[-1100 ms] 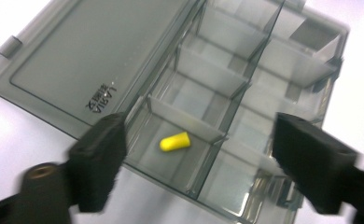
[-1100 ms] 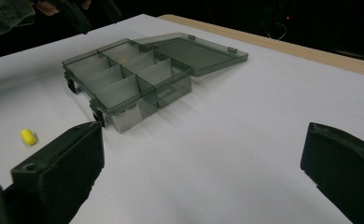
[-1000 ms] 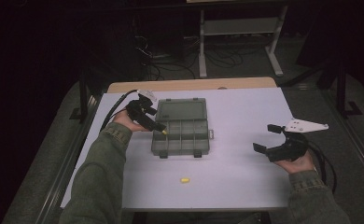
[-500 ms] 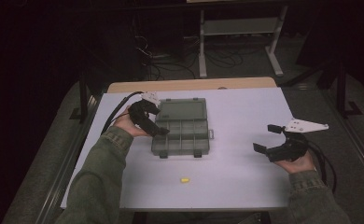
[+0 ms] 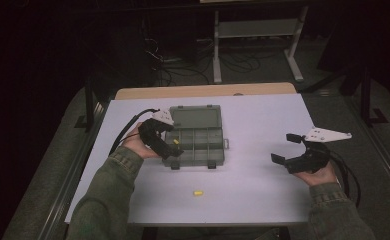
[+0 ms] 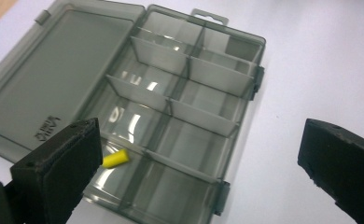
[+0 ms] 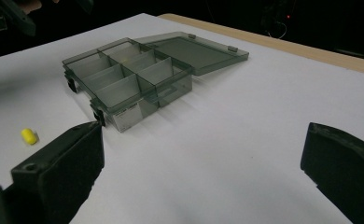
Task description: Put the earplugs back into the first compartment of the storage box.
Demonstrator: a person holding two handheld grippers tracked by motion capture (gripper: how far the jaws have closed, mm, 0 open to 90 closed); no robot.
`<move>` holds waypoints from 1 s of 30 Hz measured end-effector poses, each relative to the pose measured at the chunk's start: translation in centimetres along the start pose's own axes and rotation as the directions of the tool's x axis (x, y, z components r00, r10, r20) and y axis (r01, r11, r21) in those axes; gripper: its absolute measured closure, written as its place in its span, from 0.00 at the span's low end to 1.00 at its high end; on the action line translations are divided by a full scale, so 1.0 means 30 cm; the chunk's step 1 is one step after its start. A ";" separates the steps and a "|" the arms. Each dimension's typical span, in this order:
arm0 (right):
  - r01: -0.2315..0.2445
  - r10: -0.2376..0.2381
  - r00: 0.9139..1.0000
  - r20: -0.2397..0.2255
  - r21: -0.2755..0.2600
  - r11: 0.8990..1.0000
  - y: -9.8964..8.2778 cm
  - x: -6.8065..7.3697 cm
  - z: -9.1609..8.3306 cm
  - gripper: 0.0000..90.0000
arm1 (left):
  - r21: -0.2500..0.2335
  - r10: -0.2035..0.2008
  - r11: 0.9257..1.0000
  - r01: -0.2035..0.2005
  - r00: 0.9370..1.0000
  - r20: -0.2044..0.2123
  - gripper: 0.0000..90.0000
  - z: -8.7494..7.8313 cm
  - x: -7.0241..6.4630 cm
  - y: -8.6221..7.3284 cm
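Left tool (image 5: pixel 170 146), jaws spread wide, hovers over the smoky translucent plastic compartment box (image 6: pixel 180 116) (lid laid open) on the white worktop (image 5: pixel 253 125). A small yellow cylindrical plug (image 6: pixel 115 159) lies in one near compartment; a second yellow plug (image 5: pixel 197 192) lies on the worktop. Right tool (image 5: pixel 284 149) rests released, well apart.

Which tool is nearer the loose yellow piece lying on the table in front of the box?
Left. The left tool hangs over the box's near-left corner, just behind and left of the yellow piece. The right tool hangs open far off to its right.

Olive-green ribbed-cuff sleeves; black tongs (image 5: pixel 175 148) with black cables and grey three-cornered plates.
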State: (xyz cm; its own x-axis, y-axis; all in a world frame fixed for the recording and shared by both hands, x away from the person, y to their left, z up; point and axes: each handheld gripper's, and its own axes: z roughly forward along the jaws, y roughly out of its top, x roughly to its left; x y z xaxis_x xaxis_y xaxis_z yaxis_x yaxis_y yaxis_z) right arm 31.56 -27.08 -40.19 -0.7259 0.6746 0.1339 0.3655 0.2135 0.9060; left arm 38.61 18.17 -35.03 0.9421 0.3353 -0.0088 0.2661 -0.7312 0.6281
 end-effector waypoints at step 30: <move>0.001 -0.001 1.000 0.002 0.005 1.000 -0.002 -0.002 -0.001 0.00 | 0.048 0.061 0.997 -0.065 0.995 0.085 0.09 0.133 -0.166 -0.057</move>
State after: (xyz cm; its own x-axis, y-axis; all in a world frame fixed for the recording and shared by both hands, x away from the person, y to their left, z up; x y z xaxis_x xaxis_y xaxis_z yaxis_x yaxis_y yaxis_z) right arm 31.55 -27.15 -40.22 -0.7250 0.6759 0.1324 0.3679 0.2175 0.9041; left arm 34.29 15.40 -39.17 0.9705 0.2382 -0.0363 0.2133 -0.7793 0.5893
